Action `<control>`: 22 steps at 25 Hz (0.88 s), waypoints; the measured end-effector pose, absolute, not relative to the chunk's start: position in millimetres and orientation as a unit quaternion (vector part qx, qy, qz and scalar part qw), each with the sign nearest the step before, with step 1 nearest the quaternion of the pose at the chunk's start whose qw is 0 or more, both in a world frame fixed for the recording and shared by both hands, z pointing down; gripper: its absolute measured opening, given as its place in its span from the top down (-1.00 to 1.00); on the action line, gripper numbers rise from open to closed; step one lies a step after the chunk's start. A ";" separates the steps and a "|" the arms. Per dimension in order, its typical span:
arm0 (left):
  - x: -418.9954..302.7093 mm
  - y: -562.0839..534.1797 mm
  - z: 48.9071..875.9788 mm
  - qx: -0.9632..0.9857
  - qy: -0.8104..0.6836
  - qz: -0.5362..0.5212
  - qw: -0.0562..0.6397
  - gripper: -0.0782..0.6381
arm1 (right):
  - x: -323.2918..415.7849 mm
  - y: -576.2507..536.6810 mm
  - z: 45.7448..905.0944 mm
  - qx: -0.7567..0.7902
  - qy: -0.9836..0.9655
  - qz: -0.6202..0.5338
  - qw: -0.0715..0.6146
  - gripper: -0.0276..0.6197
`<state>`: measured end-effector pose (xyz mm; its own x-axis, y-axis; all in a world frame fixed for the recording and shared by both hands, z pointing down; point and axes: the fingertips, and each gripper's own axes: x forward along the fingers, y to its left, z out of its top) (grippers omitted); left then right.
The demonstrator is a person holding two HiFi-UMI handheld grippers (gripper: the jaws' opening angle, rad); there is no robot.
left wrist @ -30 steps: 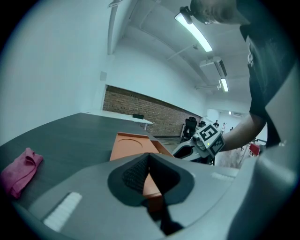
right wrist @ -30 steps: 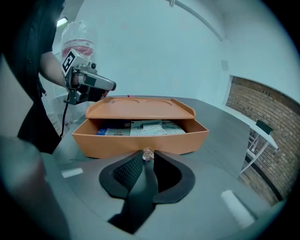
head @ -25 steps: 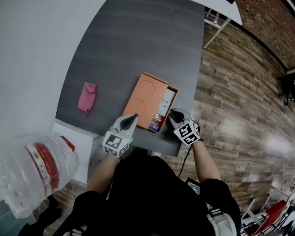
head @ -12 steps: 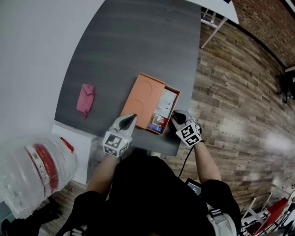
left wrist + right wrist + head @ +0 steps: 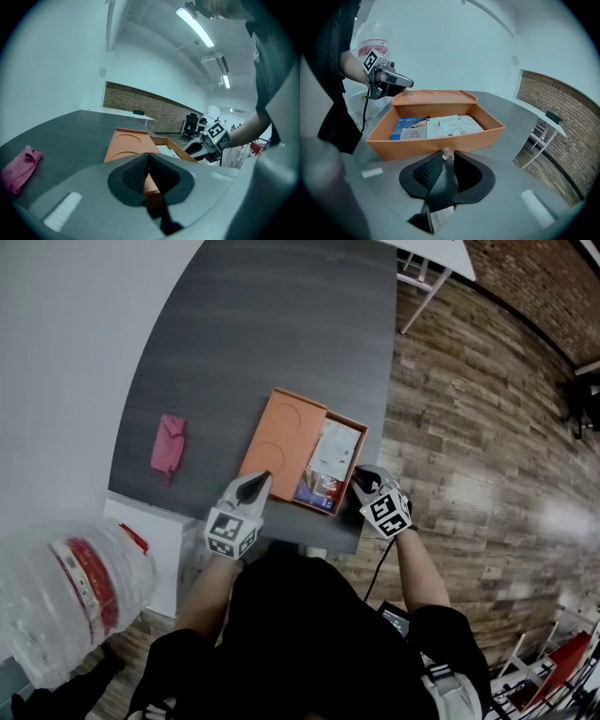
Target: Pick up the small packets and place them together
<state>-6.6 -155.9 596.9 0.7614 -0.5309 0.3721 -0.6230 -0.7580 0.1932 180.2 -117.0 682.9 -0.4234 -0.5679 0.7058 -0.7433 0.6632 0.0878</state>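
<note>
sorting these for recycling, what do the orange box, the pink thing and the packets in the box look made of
Orange box: looks like matte cardboard or moulded pulp; flat dull walls, pressed circles in its flat top. Pink thing: soft fabric, crumpled and folded. Packets: printed paper or plastic film, flat sachets; which, the pictures leave open.

Pink cloth [image 5: 167,444]: crumpled on the dark grey table [image 5: 262,324], well apart from the left gripper [image 5: 261,478], out to its left. Clear water jug with a red label [image 5: 75,587]: off the table, left of and behind that gripper. Wood-plank floor [image 5: 469,427]: right of the right gripper [image 5: 359,475]. White table [image 5: 441,254] and brick wall [image 5: 544,287]: far ahead of it. Ceiling strip lights [image 5: 194,26] overhead.
</note>
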 end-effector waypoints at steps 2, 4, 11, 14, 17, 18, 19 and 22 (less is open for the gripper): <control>-7.0 -156.4 597.7 0.925 -0.312 0.151 0.153 0.79 | 182.9 -116.0 682.8 0.397 -0.833 0.120 0.367 0.68; -7.5 -156.4 598.4 0.925 -0.312 0.153 0.153 0.79 | 184.4 -114.7 682.0 0.400 -0.831 0.121 0.367 0.68; -5.4 -155.3 597.2 0.927 -0.306 0.157 0.147 0.79 | 185.8 -113.7 683.2 0.409 -0.827 0.123 0.366 0.68; -4.9 -155.2 597.7 0.928 -0.305 0.157 0.148 0.79 | 186.6 -113.6 681.6 0.412 -0.826 0.128 0.363 0.67; -6.4 -158.0 598.1 0.925 -0.309 0.149 0.163 0.79 | 188.1 -113.7 675.3 0.418 -0.827 0.135 0.351 0.61; -7.1 -159.7 598.1 0.923 -0.311 0.145 0.172 0.79 | 189.5 -113.5 672.8 0.421 -0.826 0.136 0.348 0.59; -7.5 -161.2 597.9 0.922 -0.313 0.141 0.178 0.79 | 191.1 -113.0 670.3 0.425 -0.825 0.137 0.345 0.59; -7.5 -163.6 598.0 0.921 -0.315 0.137 0.186 0.79 | 196.5 -109.3 661.0 0.437 -0.822 0.137 0.339 0.59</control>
<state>-7.5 -163.6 598.0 0.7643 -0.5288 0.3692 -0.6305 -0.7329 0.2557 196.5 -109.3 661.0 -0.3882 -0.6261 0.6762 -0.8115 0.5800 0.0712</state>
